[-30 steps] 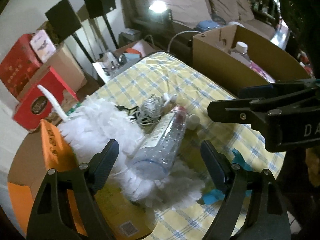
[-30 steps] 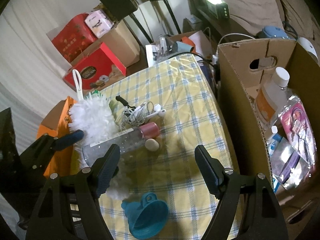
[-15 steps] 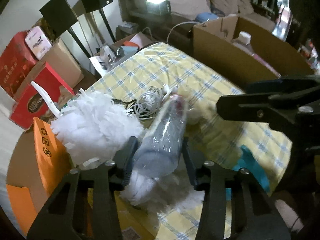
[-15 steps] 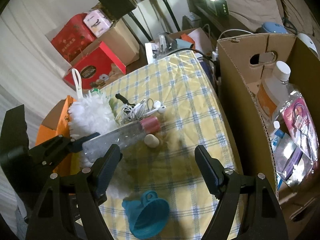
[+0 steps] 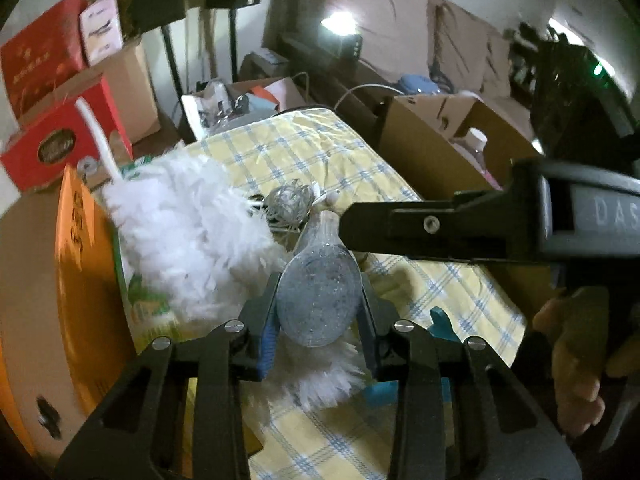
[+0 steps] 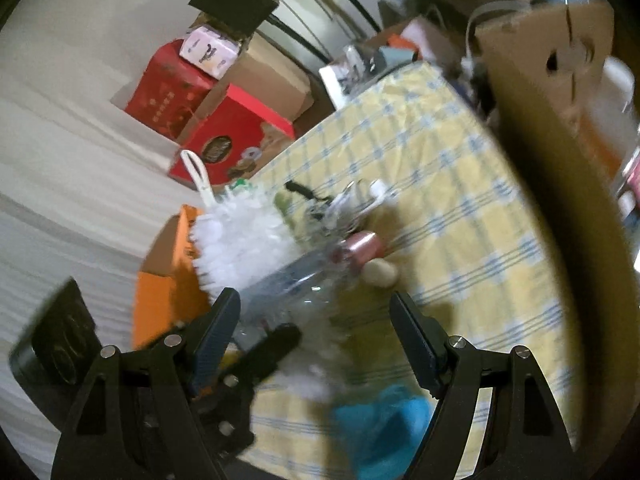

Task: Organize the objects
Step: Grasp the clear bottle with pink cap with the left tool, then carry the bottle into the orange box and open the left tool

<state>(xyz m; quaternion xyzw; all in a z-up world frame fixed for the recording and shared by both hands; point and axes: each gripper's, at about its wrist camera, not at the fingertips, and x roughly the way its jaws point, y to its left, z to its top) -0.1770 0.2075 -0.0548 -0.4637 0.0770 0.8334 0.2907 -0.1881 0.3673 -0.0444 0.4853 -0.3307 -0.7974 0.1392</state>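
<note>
A clear plastic bottle with a pink cap lies on the yellow checked tablecloth, partly on a white feather duster. My left gripper has its jaws closing, and both pads press the sides of the bottle's base. In the right wrist view the bottle shows blurred, just beyond my right gripper, which stands open and holds nothing. One of the right gripper's fingers crosses the left wrist view above the bottle's neck.
A tangle of white earphone cable and a small beige lump lie near the cap. A teal funnel sits at the near edge. An open cardboard box holding bottles stands right; an orange box left.
My left gripper's jaws went from wide apart to clamped on the bottle's base, and the view swung until the bottle is seen end-on. The right gripper stayed open while its view rolled and blurred.
</note>
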